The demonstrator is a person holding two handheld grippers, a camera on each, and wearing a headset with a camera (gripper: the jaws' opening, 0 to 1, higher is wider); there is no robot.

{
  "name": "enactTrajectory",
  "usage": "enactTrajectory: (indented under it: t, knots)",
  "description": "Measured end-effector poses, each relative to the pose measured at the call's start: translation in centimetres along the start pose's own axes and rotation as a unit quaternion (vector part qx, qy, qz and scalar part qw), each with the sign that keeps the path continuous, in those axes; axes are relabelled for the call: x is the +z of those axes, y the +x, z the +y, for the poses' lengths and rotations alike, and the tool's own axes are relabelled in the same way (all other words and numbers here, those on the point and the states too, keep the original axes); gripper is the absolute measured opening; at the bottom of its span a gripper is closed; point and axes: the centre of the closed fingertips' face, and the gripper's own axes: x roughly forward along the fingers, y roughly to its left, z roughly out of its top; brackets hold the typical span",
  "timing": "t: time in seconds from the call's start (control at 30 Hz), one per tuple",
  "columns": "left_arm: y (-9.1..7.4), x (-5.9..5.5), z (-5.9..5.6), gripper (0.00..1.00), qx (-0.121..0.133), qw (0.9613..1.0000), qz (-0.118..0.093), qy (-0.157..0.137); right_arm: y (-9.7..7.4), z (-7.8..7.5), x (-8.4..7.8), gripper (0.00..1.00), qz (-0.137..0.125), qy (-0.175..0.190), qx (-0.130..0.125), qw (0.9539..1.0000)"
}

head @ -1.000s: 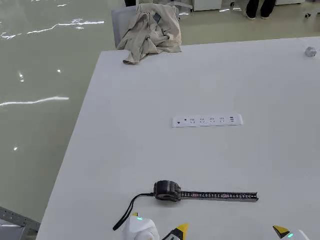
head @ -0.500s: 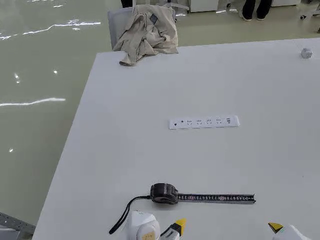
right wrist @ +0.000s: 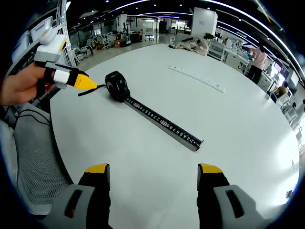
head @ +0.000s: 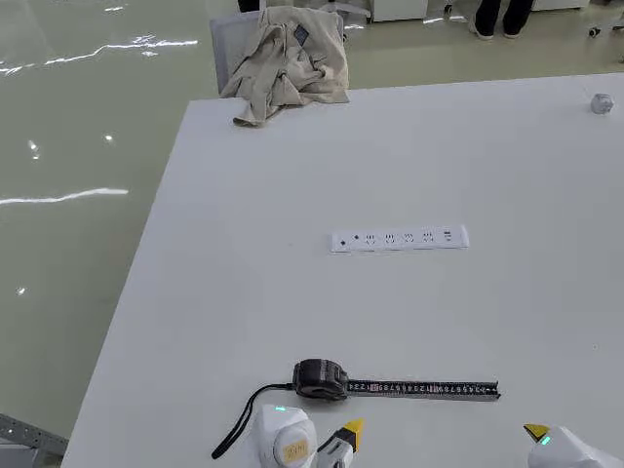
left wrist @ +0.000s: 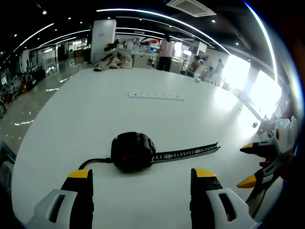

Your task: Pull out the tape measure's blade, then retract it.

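Near edge: tape measure case, blade out rightward (likely locked). Jaws spread, empty on left gripper and right gripper. Pin case first; ease blade home slowly.

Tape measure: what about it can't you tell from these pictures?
Blade markings: too small and blurred in every view to read the length.
Strap end: in the left gripper view it runs behind one jaw of the left gripper.
Case lock button: too dark in the left gripper view to find.
Small grey object at the far right, head view: too small to name.
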Motion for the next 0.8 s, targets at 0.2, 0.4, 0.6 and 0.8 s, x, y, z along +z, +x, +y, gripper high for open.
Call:
enactTrajectory:
  t: [0.2, 0.4, 0.6, 0.8]
  knots:
    - [0.7, 0.2, 0.1, 0.81, 0.005, 1.0000, 0.003, -0.005, 0.8, -0.7, 0.3, 0.76, 0.001, -0.020, 0.005, 0.9998]
    - [1.5, 0.4, 0.2, 0.80, 0.010, 0.9999, 0.005, -0.010, 1.5, -1.8, 0.8, 0.74, -0.002, -0.047, 0.012, 0.9988]
    - [2.3, -0.2, 0.3, 0.79, 0.015, 0.9997, 0.016, -0.014, 1.8, -2.5, 0.8, 0.72, 0.003, -0.069, 0.018, 0.9975]
    - [2.8, -0.4, 0.4, 0.78, 0.018, 0.9994, 0.020, -0.020, 2.1, -3.0, 0.7, 0.68, 0.010, -0.096, 0.024, 0.9951]
